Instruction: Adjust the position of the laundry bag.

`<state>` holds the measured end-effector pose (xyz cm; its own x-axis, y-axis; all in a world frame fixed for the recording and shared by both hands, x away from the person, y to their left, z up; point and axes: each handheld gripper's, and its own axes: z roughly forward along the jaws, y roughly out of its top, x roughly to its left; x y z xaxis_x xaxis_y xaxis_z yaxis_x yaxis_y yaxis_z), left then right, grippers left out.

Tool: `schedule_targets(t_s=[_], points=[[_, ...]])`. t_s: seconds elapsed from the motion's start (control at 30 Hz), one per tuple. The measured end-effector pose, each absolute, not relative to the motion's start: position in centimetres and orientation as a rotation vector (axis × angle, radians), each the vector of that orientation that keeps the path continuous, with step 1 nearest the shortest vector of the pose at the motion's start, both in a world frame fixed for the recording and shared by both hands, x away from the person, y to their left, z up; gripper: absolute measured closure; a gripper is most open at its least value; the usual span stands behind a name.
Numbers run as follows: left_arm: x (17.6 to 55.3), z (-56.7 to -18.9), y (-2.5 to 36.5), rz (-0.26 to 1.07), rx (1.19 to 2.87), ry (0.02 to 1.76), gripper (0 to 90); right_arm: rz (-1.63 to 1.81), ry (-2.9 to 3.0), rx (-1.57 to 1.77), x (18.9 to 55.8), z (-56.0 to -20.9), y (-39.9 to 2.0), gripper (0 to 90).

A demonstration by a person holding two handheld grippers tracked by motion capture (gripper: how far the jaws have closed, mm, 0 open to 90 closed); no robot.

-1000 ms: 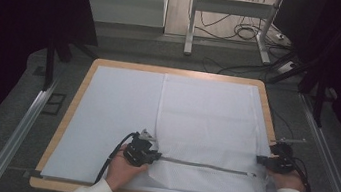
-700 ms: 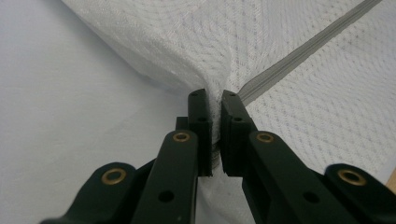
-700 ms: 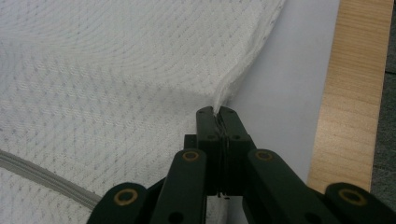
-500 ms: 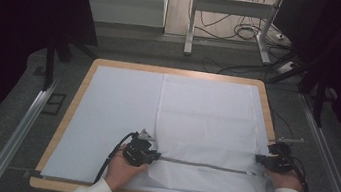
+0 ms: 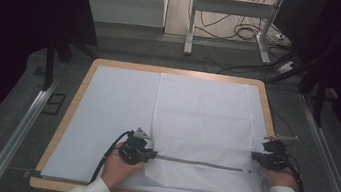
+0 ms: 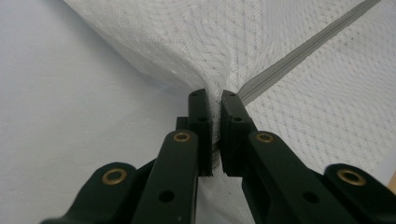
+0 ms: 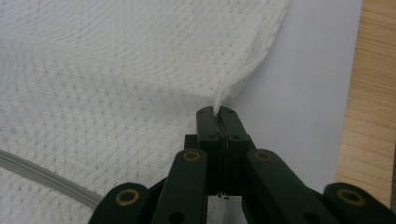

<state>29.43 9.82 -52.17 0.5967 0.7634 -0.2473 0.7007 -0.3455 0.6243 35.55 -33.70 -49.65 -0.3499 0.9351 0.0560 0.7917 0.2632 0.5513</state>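
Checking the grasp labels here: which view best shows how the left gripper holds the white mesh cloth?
The left gripper view: its jaws pinch a bunched fold of the white mesh cloth beside the grey zipper. The high view shows the left gripper small; the right gripper view shows cloth and zipper, not that grip.

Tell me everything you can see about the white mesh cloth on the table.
The white mesh cloth looks like a thin woven fabric with a fine diamond pattern and a grey zipper strip running across near its near edge. It lies mostly flat on the right part of the pale sheet covering the wooden table. The left gripper pinches its left edge at the zipper's end, bunching the fabric; the right gripper clamps its right edge.
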Motion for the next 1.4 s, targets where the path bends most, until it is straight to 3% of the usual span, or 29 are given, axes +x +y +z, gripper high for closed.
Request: schedule_targets(t_s=[1.4], points=[[28.4, -51.9, 13.8, 0.120, 2.090, 1.199, 85.6, 0.799, 2.327, 1.506, 35.1, -49.2, -30.4, 87.9]])
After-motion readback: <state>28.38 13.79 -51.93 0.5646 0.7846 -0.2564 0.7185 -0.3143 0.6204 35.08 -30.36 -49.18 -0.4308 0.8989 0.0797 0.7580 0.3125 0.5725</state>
